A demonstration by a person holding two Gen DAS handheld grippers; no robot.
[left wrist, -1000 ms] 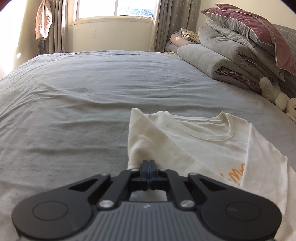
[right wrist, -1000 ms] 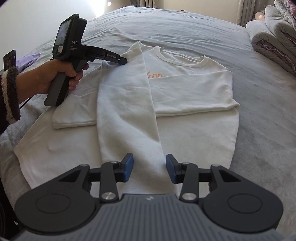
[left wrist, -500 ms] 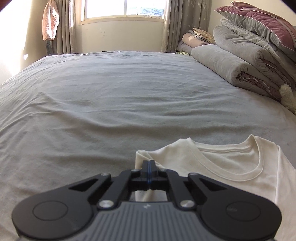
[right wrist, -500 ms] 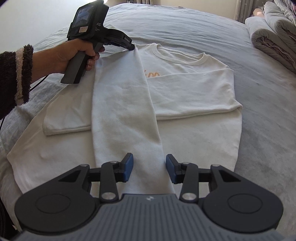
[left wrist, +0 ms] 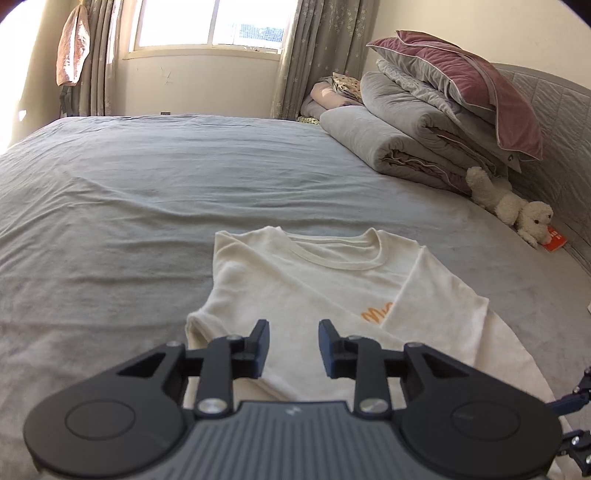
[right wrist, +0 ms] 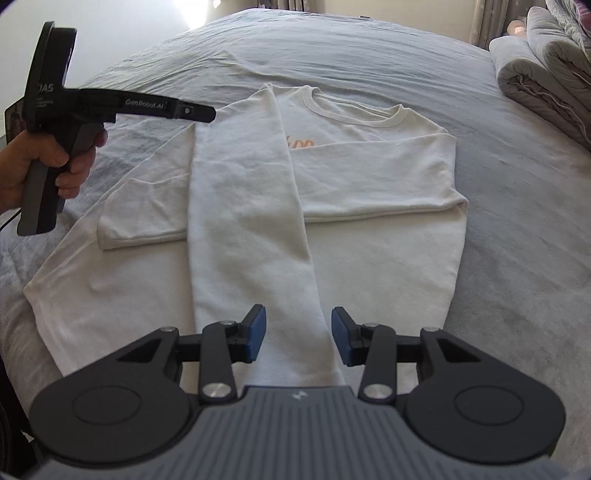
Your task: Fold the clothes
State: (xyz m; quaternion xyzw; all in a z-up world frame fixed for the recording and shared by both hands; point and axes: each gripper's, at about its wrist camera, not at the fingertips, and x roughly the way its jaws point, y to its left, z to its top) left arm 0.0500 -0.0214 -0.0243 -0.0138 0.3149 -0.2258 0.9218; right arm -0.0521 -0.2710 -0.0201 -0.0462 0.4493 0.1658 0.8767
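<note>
Two grippers over cream sweatshirt [right wrist: 369, 184], flat on grey bed [right wrist: 369, 48], sleeves folded in.
Left gripper [left wrist: 291, 347] marked "GenRobot.AI": jaws opening, nothing btwn; right gripper [right wrist: 297, 336] part-open, empty; orange chest lettering unreadable.

Daylight floods in through the window [left wrist: 210, 22] at the far wall, blown out to near white, and glare washes the left wall in both views. The grey bed [left wrist: 147, 192] takes soft, low-contrast light, its wrinkles throwing faint shadows. The white shirt [right wrist: 258, 206] stays evenly lit (its folds barely shaded). Fisheye bending curves the bed's edges and darkens the frame corners. The close gripper bodies look slightly soft; the rest is sharp.
</note>
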